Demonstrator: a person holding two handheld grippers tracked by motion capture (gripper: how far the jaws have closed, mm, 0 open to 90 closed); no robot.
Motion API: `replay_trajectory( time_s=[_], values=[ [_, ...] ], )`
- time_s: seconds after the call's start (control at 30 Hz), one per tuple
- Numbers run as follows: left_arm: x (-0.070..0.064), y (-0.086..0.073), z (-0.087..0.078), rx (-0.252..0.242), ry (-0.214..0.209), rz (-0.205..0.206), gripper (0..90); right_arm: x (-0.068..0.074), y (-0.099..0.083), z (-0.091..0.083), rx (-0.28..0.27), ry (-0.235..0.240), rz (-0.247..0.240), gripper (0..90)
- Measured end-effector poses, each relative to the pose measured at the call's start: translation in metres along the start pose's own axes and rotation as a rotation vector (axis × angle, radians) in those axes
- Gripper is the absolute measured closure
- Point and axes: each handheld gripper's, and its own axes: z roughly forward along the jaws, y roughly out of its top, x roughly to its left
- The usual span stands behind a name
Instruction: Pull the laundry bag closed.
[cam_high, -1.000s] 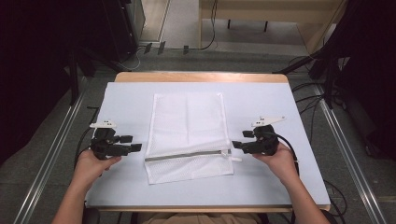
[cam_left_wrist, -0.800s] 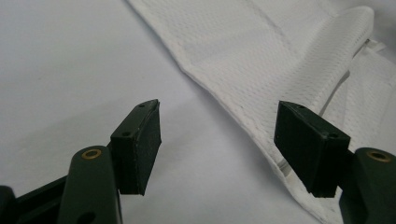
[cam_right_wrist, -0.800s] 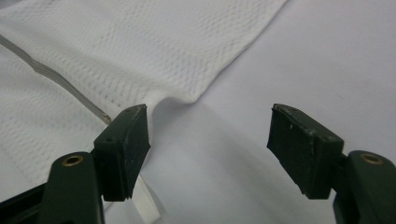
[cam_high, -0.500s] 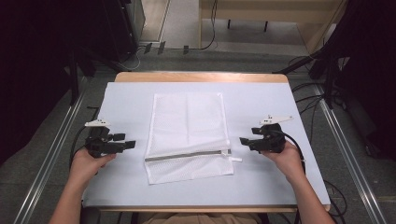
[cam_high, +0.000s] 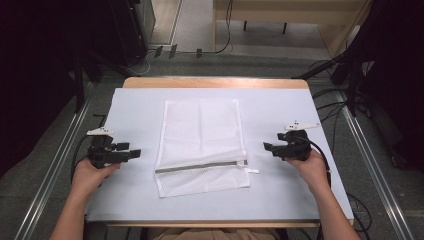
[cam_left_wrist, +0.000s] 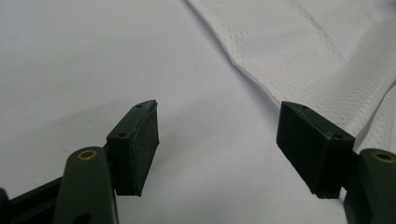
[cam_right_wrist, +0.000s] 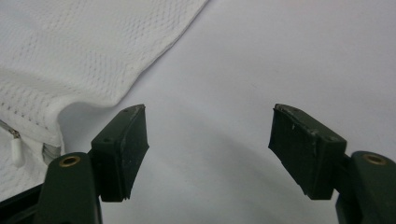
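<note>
Mesh bag (cam_high: 200, 145): flat on the table (cam_high: 280, 195), zip (cam_high: 200, 166) shut across the near part, lying between the two tongs and touching neither. Left tongs (cam_high: 134, 152) just off the bag's left edge, jaws spread wide, gripping nothing. Right tongs (cam_high: 266, 147) off the right edge near the zip pull (cam_high: 252, 171), jaws likewise apart and empty. Risk from here: pinching one mesh layer, or dragging the limp cloth into wrinkles through a low sideways approach. Both hands low, wrists near the table, jaws pointing inward at the bag.
</note>
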Motion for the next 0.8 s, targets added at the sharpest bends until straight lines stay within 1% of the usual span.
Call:
replay_trajectory(
  time_s=[0.07,0.13,0.2,0.27,0.3,0.37,0.63,0.8],
  values=[
    [-0.0007,-0.0001,0.0015,0.0,0.003,-0.004,29.5,-0.0006,-0.0003,0.0008,0.001,-0.006,-0.001,28.9],
    [-0.0011,-0.0001,0.0024,0.006,0.006,0.005,28.8,-0.0007,-0.0006,0.0016,0.005,-0.008,-0.008,28.7],
    [-0.0015,-0.0003,0.0032,0.008,0.013,0.005,28.9,0.0001,-0.001,0.0023,0.009,-0.007,-0.011,27.7],
    [-0.0014,-0.0003,0.0033,0.009,0.014,0.005,28.8,0.0004,-0.0013,0.0026,0.014,0.006,-0.02,25.0],
    [-0.0014,-0.0003,0.0034,0.01,0.014,0.002,28.9,0.0008,-0.0016,0.0026,0.019,0.02,-0.022,23.6],
    [-0.0013,-0.0002,0.0037,0.013,0.014,0.0,28.8,0.0015,-0.002,0.003,0.025,0.027,-0.033,23.6],
    [-0.0017,-0.0005,0.0056,0.021,0.02,-0.002,28.3,0.0012,-0.0027,0.0048,0.039,0.023,-0.029,23.6],
    [-0.0023,-0.0009,0.0071,0.022,0.022,-0.005,28.1,0.0022,-0.0031,0.0056,0.052,0.022,-0.035,23.6]
  ],
)
